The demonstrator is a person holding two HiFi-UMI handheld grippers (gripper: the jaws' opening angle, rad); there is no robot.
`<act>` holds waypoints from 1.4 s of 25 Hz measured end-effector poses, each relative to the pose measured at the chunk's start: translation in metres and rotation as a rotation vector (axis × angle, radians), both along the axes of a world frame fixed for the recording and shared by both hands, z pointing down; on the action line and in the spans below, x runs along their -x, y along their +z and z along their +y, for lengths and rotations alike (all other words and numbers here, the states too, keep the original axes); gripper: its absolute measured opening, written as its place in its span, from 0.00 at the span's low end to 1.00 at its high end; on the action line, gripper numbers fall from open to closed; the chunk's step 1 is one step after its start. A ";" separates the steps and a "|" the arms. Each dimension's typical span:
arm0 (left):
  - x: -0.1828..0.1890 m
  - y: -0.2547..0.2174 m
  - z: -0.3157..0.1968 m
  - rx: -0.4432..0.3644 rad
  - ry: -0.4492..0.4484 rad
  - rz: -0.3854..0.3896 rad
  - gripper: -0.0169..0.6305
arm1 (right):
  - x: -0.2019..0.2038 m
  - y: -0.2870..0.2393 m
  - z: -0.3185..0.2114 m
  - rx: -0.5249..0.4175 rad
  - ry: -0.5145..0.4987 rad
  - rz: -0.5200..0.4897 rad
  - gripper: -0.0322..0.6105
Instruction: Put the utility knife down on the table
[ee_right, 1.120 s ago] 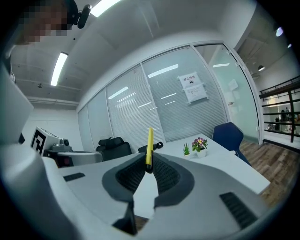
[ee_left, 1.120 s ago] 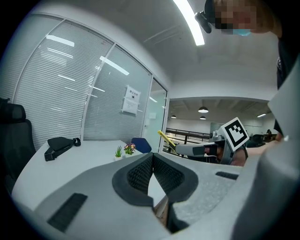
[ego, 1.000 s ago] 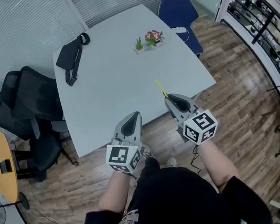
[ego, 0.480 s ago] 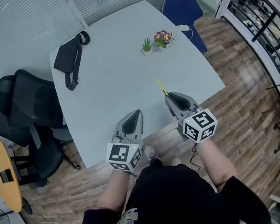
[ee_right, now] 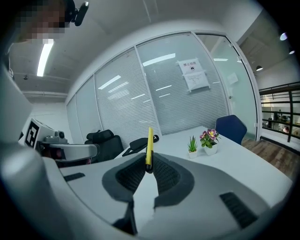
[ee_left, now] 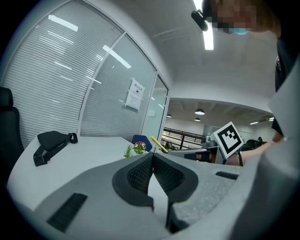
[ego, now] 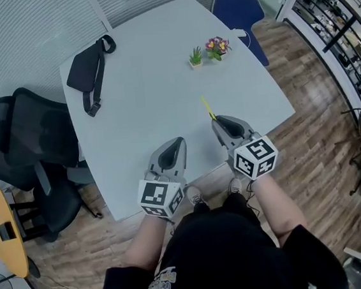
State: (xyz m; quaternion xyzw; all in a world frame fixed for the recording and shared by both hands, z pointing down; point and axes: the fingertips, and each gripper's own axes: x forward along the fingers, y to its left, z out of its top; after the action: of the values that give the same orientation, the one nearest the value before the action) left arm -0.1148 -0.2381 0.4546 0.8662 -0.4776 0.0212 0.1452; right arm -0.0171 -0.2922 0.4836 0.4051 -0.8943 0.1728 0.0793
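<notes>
A slim yellow utility knife sticks out from the tips of my right gripper, which is shut on its lower end. The knife points forward and up over the near edge of the pale grey table. In the left gripper view the knife shows to the right. My left gripper hovers beside it at the table's near edge, shut with nothing between its fingers.
A black bag lies at the table's far left. Two small potted plants stand at the far right. Black office chairs crowd the left side, a blue chair sits beyond the far corner. Wood floor lies under me.
Both grippers have shifted slightly forward over the table's near edge as the view moved closer. The knife stays held in the right gripper.
</notes>
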 end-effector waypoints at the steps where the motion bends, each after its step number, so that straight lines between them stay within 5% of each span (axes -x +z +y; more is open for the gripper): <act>1: 0.001 0.000 -0.001 0.000 -0.002 -0.001 0.04 | 0.001 0.002 -0.002 0.003 -0.005 0.005 0.13; 16: -0.002 0.018 -0.010 0.062 -0.166 -0.016 0.03 | 0.011 0.077 -0.035 0.133 -0.182 0.089 0.13; 35: -0.019 0.061 0.002 0.172 -0.323 -0.024 0.03 | 0.001 0.206 -0.038 0.318 -0.394 0.348 0.13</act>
State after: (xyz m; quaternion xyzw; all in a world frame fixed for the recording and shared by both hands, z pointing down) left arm -0.0960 -0.2357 0.5152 0.7623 -0.6087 0.0484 0.2145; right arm -0.0185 -0.3301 0.6894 0.2301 -0.8903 0.2198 0.3258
